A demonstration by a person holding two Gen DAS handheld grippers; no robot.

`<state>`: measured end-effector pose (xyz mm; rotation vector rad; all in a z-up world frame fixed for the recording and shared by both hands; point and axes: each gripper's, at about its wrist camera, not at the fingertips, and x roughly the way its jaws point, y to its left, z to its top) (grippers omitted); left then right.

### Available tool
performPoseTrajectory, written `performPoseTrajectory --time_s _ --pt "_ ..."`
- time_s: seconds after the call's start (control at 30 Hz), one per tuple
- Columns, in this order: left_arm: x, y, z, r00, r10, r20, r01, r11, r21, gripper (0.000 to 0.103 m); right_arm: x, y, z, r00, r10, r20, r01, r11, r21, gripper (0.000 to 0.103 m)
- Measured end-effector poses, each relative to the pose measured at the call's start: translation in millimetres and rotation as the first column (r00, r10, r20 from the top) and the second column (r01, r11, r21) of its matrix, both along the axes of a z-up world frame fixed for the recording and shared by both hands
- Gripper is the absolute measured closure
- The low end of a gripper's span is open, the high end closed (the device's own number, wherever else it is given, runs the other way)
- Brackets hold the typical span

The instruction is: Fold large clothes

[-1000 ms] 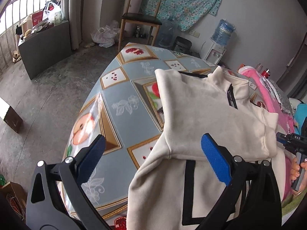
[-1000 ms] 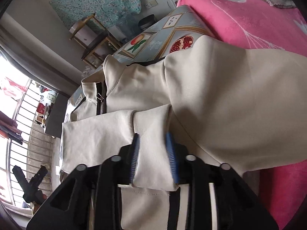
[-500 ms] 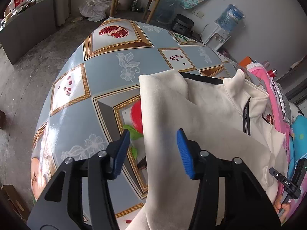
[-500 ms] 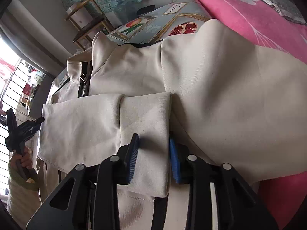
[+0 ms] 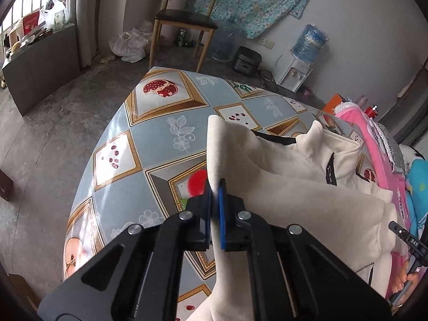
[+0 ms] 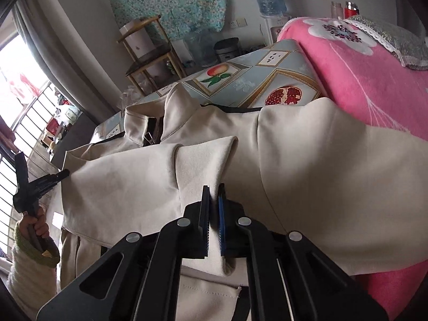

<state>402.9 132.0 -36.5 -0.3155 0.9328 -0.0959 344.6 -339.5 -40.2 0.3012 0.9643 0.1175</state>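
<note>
- Left wrist view: my left gripper (image 5: pixel 214 200) clamps the cream zip-collar jacket's (image 5: pixel 294 187) edge over the fruit-patterned surface (image 5: pixel 160 123).
- Right wrist view: my right gripper (image 6: pixel 214 206) pinches its folded sleeve cuff (image 6: pixel 203 165).

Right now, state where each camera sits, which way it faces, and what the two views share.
Left wrist: sits on the left gripper, looks down its fingers across the patterned table toward a chair; shows its fingers shut on the cream jacket.
Right wrist: sits on the right gripper, faces the jacket's collar and window; its fingers pinch a sleeve cuff.
Shared: jacket, table, chair, and each view catches the other gripper.
</note>
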Motion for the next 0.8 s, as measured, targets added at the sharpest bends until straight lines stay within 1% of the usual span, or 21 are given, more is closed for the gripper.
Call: performPoseTrajectory --time_s 0.07,0.13,0.2,0.27,0.3,0.33,0.37,0.43,0.5,0.53,0.57,0.63,0.7,0.73,0.77,0.8 --pt "8.1 0.6 -13.5 0.999 0.005 -0.037 -0.005 1.0 0.01 0.098 9.5 -2.2 -17.2 0.999 -0.007 -0.04 0.007 1.0 -0.001 0.097" --pt "14.1 0.5 -26.3 0.997 0.012 -0.07 -0.011 1.0 0.015 0.098 17.9 -2.8 -39.6 0.996 -0.012 -0.09 0.008 0.999 -0.043 0.097" --pt "18.5 1.4 -37.6 0.994 0.023 -0.105 -0.022 1.0 0.008 0.097 19.8 -5.1 -51.5 0.993 -0.021 -0.116 0.018 0.999 -0.034 0.097" --pt "16.8 4.7 -38.1 0.994 0.037 -0.106 -0.038 0.999 -0.003 0.09 16.9 -8.9 -46.9 0.992 -0.038 -0.119 0.036 0.999 -0.014 0.097" --pt "13.8 6.5 -34.6 0.994 0.046 -0.098 -0.045 0.999 0.007 0.082 14.2 -9.9 -40.0 0.994 -0.039 -0.106 0.039 0.999 -0.003 0.096" --pt "8.8 8.4 -28.1 0.995 0.06 -0.085 -0.057 0.998 0.041 0.077 11.8 -9.4 -34.1 0.995 -0.035 -0.092 0.036 0.999 0.002 0.095" --pt "3.7 10.2 -22.5 0.996 0.06 -0.067 -0.056 0.997 0.06 0.07 8.6 -7.8 -25.5 0.997 -0.031 -0.074 0.03 1.0 -0.009 0.095" --pt "-10.1 10.2 -8.7 0.999 0.037 -0.03 -0.034 0.996 0.087 0.069 3.5 0.3 -11.5 0.999 -0.006 -0.04 0.005 0.999 -0.041 0.09" --pt "-26.6 0.0 0.5 1.0 -0.016 -0.014 0.018 0.992 0.127 0.067 2.9 12.7 -6.8 0.999 0.03 -0.029 -0.032 0.998 -0.053 0.076" --pt "-35.4 -8.4 1.7 0.998 -0.058 -0.012 0.059 0.988 0.142 0.066 3.5 21.3 -8.2 0.998 0.051 -0.031 -0.053 0.996 -0.067 0.073" --pt "-42.4 -16.6 0.5 0.996 -0.091 -0.018 0.093 0.984 0.155 0.063 5.7 32.0 -12.0 0.996 0.072 -0.045 -0.076 0.993 -0.095 0.072" --pt "-55.6 -35.5 -10.3 0.986 -0.155 -0.061 0.164 0.969 0.186 0.062 11.2 47.4 -26.4 0.991 0.092 -0.094 -0.105 0.984 -0.141 0.072" --pt "-63.3 -48.0 -28.6 0.975 -0.184 -0.121 0.206 0.956 0.21 0.061 12.3 50.7 -41.3 0.986 0.079 -0.147 -0.107 0.976 -0.189 0.072" --pt "-65.3 -50.9 -38.9 0.971 -0.181 -0.158 0.215 0.948 0.234 0.059 11.2 51.1 -44.2 0.986 0.073 -0.149 -0.104 0.973 -0.206 0.072" --pt "-71.5 -49.2 -37.5 0.978 -0.173 -0.116 0.198 0.947 0.253 0.057 8.8 50.5 -43.0 0.987 0.065 -0.149 -0.097 0.972 -0.214 0.072" --pt "-73.8 -47.6 -36.1 0.978 -0.168 -0.123 0.196 0.946 0.26 0.056 5.8 50.1 -38.9 0.987 0.046 -0.157 -0.081 0.971 -0.223 0.072"
